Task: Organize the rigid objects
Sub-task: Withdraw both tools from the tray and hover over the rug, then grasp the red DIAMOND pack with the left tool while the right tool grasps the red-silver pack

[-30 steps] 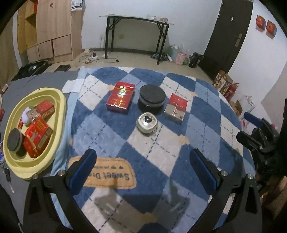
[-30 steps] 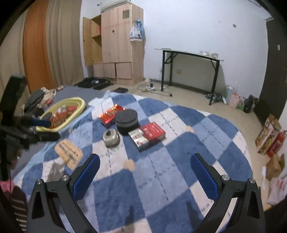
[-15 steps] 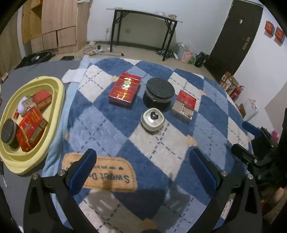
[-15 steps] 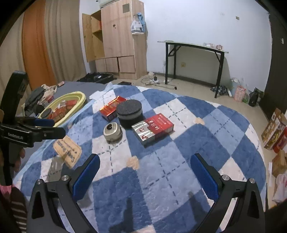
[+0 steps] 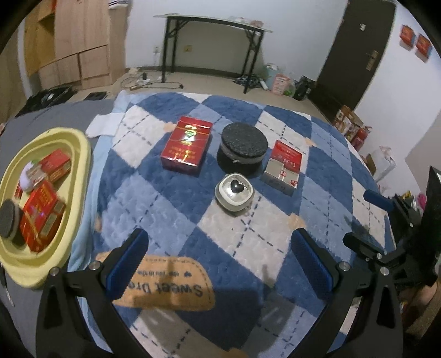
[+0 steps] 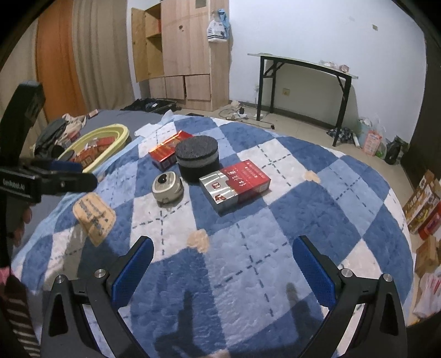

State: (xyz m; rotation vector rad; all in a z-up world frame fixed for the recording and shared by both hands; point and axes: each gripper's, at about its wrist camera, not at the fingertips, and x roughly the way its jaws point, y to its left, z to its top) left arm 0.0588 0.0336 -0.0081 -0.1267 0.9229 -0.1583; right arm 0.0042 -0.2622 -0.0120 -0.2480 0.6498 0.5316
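Left tool (image 5: pixel 219 258): hovering low over the near edge of the blanket (image 5: pixel 171 198), its blue pads (image 5: pixel 126 263) standing wide apart and gripping nothing. Right tool (image 6: pixel 222 263): hanging above the same blanket from the other side, pads likewise spread, nothing between them.

Tan label (image 5: pixel 165 286): lying just ahead of the left tool, stitched onto the blue-and-white checked blanket.

Tin (image 5: pixel 234 191) — small, silver, rounded, with a dark heart on its lid: sitting near the middle of the blanket, in line with the gap of the left tool.

Black puck (image 5: pixel 244 147): resting just behind the tin, a round dark block with a grey band around its side.

Silver-red box (image 5: pixel 284 168): lying flat beside the puck, on its right as the left camera sees it; in the right view it is sitting nearest of the group, just beside the puck.

Red box (image 5: pixel 187 144): lying flat on the puck's other side, close to it.

Yellow tray (image 5: pixel 80 165): sitting at the blanket's left edge on a grey sheet, holding several red boxes, a dark round piece and something white — the contents are blurring in the left view.

Black desk (image 5: pixel 212 23): standing against the far white wall, small items on top too distant to tell.

Wooden cabinet (image 6: pixel 182 52): standing by the wall to the left of the desk, one upper door hanging open.
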